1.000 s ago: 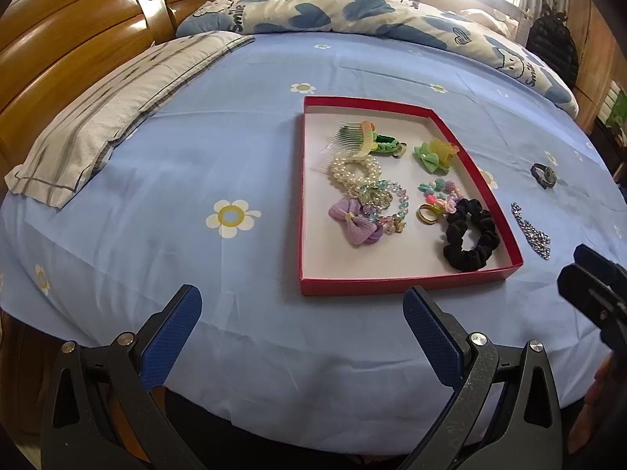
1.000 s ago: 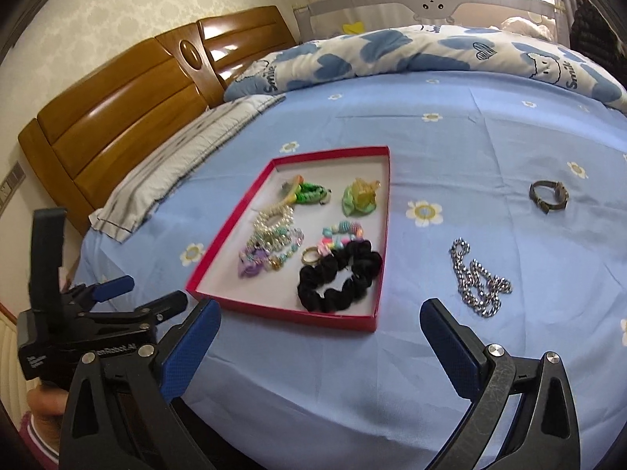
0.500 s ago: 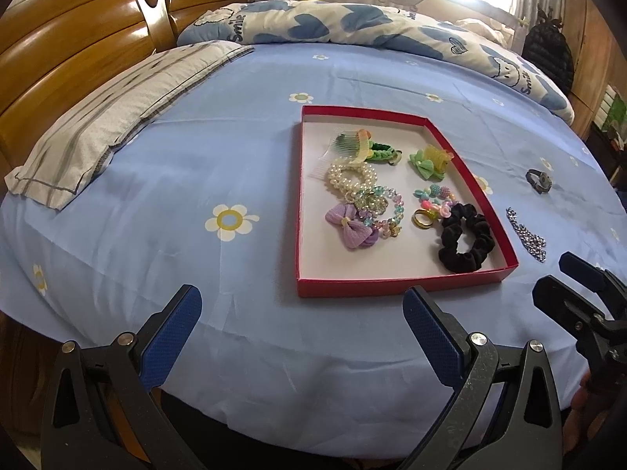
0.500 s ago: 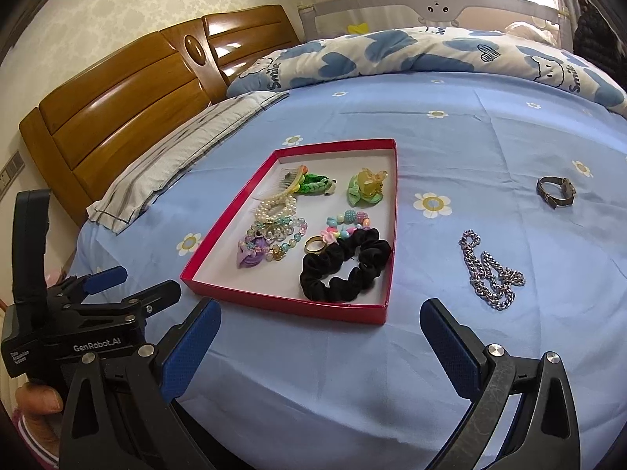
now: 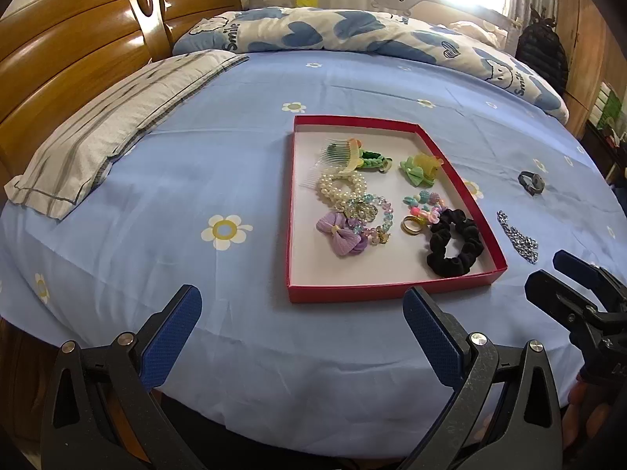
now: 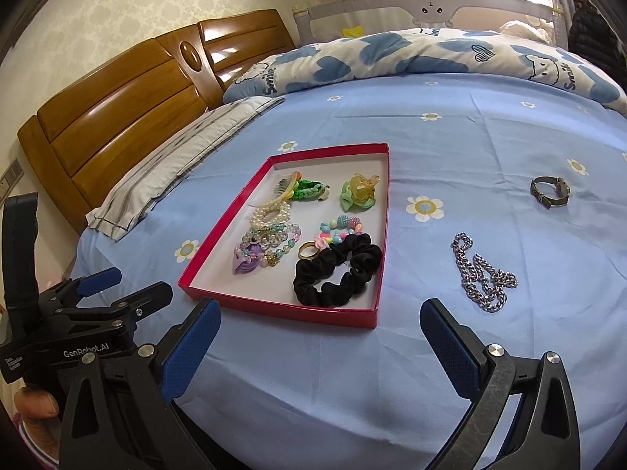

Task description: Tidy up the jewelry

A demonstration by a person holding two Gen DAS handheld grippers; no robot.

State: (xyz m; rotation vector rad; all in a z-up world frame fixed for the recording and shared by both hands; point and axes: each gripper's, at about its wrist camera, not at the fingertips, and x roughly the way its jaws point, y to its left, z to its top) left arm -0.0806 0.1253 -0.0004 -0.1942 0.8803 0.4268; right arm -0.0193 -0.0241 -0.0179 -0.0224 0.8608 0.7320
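Both your grippers hover empty, jaws spread wide.
Your left gripper [image 5: 301,315] and right gripper [image 6: 319,327] face the red tray [image 6: 274,305] of jewelry; a silver chain [image 6: 484,274] and watch [image 6: 548,192] lie on the sheet beside it.

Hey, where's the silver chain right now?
The silver chain lies loose on the blue sheet, right of the red tray in both views, nearer the cameras than the small watch.

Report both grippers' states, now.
Left gripper: open, holding nothing, hovering short of the red tray.
Right gripper: open, holding nothing.
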